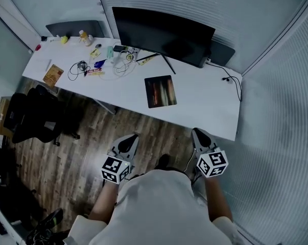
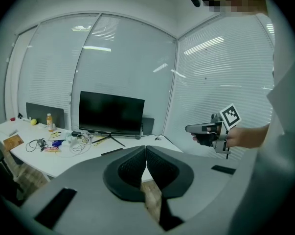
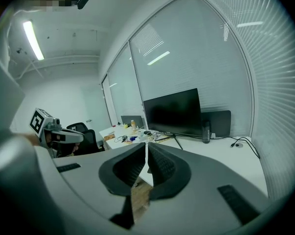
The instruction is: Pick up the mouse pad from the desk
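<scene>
Mouse pad near desk front edge; left gripper, right gripper well short, fingers closed, empty.

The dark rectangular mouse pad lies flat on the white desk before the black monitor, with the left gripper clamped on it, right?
No. The dark rectangular mouse pad lies flat on the white desk before the black monitor, but the left gripper is not on it: the head view shows it over the wooden floor, short of the desk.
</scene>
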Tool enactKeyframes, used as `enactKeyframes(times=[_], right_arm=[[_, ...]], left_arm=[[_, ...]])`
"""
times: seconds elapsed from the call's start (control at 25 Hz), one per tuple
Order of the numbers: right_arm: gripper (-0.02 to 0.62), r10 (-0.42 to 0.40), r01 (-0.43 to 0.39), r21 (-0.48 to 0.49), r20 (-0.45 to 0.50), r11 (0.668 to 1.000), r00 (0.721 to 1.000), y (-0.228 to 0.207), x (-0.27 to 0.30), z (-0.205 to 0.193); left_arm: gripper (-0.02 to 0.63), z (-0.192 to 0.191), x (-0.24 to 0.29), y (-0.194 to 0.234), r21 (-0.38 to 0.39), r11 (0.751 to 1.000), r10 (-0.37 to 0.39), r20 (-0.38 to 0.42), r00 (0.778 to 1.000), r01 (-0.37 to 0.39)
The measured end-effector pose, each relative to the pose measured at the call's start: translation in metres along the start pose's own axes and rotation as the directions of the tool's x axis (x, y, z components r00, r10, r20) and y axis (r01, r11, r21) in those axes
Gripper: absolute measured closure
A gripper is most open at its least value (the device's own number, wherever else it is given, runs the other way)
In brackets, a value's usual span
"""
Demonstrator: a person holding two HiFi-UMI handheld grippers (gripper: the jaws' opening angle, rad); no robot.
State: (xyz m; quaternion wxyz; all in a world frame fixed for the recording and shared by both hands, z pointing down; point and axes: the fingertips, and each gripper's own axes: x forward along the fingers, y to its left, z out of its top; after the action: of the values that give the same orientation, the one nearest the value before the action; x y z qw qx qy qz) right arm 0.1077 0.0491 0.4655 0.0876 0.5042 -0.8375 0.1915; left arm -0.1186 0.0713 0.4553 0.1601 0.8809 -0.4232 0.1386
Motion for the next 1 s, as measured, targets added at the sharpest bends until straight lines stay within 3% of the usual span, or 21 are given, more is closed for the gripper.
enactKeyframes(times=[0.52,1.0], right_arm=[[0.561,0.050,-0.050,-0.019,-0.031,0.999,0.998,-0.038,0.022,0.002],[0.561,0.031,-0.031,-0.007,-0.082,0.999,0.996,-0.050,0.038,-0.012]], left_arm=[[0.588,0.004,0.052,-0.016,-0.001,1.000,-0.002,-0.028,1.000,0.001],[0.588,-0.007,0.086,-0.007,-0.034,0.998,-0.050,-0.063,0.997,0.048]])
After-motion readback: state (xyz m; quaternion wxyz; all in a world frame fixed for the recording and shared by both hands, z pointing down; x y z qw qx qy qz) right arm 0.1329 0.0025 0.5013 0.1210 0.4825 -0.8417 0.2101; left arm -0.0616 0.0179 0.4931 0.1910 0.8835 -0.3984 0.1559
